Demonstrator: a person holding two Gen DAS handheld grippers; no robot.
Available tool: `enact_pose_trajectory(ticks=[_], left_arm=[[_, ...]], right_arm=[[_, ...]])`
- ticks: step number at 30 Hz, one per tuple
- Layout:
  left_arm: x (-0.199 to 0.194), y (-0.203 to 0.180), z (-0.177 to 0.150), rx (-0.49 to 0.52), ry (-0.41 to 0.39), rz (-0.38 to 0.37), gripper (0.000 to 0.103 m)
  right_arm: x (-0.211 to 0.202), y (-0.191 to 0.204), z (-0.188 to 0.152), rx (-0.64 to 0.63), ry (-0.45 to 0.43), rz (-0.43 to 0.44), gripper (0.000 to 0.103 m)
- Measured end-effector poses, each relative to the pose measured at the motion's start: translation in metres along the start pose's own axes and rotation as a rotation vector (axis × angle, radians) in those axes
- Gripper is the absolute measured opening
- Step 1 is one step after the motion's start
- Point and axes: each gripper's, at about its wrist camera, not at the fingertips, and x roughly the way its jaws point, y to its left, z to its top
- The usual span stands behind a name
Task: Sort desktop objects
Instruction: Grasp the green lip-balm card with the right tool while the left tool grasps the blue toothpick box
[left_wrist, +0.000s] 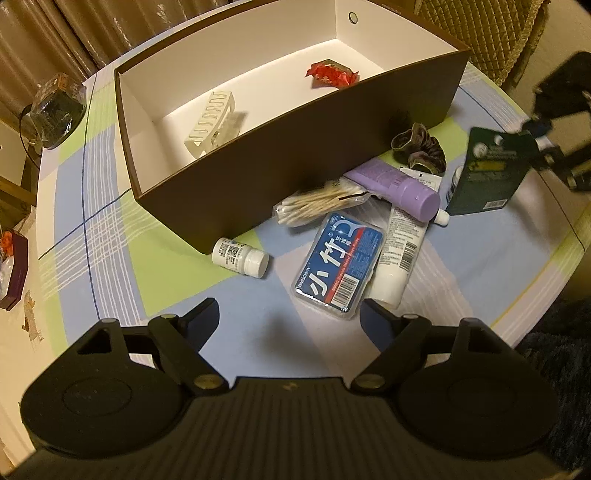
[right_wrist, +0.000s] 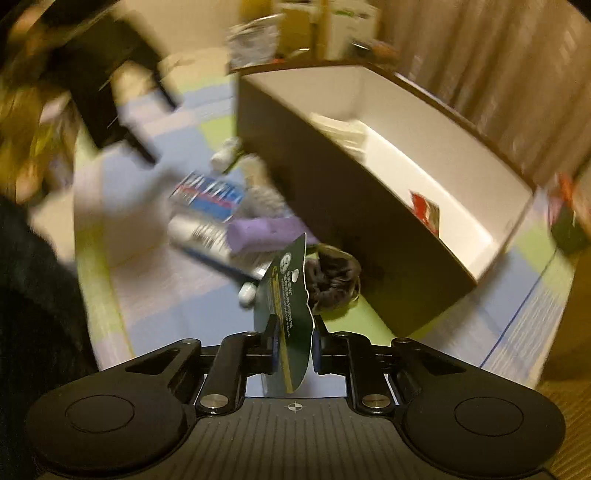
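Observation:
My right gripper (right_wrist: 293, 345) is shut on a dark green card package (right_wrist: 291, 295), lifted above the table; the same package (left_wrist: 487, 173) shows at the right of the left wrist view, with the right gripper (left_wrist: 535, 125) behind it. My left gripper (left_wrist: 288, 317) hangs open over the tablecloth, nothing between its fingers. Just beyond it lie a blue floss-pick box (left_wrist: 340, 262), a small white bottle (left_wrist: 240, 254), a cotton swab pack (left_wrist: 317, 205), a white tube (left_wrist: 399, 251), a purple tube (left_wrist: 402, 188) and a dark scrunchie (left_wrist: 417, 147). The brown box (left_wrist: 295, 162) holds a cream hair claw (left_wrist: 210, 122) and a red wrapper (left_wrist: 330, 74).
A checked tablecloth (left_wrist: 110, 221) covers the round table. A dark wrapped jar (left_wrist: 55, 114) stands at the far left edge. A quilted chair back (left_wrist: 491, 33) rises behind the box. The right wrist view is motion-blurred.

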Motion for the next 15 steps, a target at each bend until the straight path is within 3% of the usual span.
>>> enact_pose_trajectory(ticks=[6, 13, 14, 15], left_arm=[[-0.003, -0.007, 0.001, -0.003, -0.008, -0.001, 0.081], [-0.007, -0.019, -0.008, -0.019, 0.000, -0.001, 0.081], [-0.008, -0.021, -0.010, -0.024, 0.002, 0.000, 0.081], [-0.009, -0.022, -0.013, -0.031, 0.003, 0.000, 0.081]], right_arm=[[-0.003, 0.056, -0.019, -0.299, 0.064, -0.074, 0.016], [-0.013, 0.054, -0.037, -0.118, 0.064, 0.013, 0.017], [-0.015, 0.054, -0.039, -0.092, 0.064, 0.025, 0.020], [-0.016, 0.054, -0.042, -0.066, 0.064, 0.037, 0.031]])
